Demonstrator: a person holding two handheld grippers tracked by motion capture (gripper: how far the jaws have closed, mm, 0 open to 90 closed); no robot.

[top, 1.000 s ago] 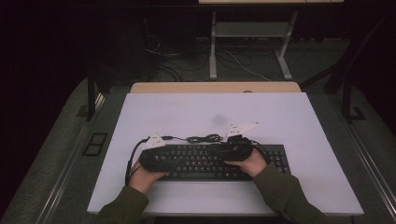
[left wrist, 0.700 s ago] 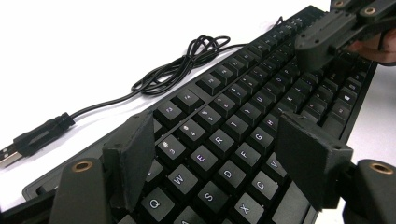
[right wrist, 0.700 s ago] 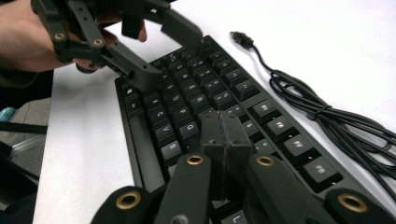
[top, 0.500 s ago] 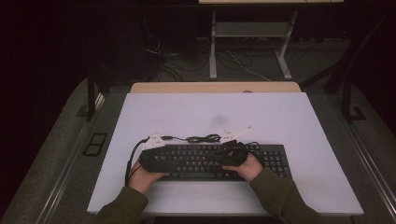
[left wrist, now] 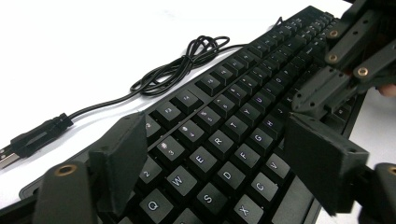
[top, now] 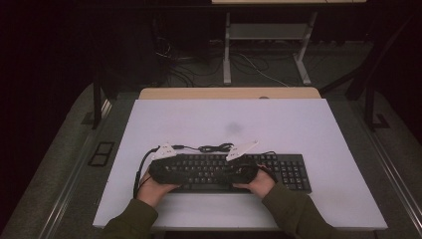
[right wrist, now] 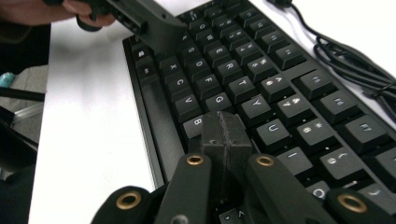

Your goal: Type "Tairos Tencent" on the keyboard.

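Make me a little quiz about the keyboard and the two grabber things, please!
1. True or false: the right gripper has its jaws pressed together over the keyboard.
2. What lies on the table just behind the keyboard? A) a coiled black cable B) a mouse C) a cup
3. Fill in: the left gripper has its jaws ____, standing apart above the letter keys with nothing pinched between them.

Key: 1 true; 2 A; 3 open. The left gripper's jaws have just been opening further.
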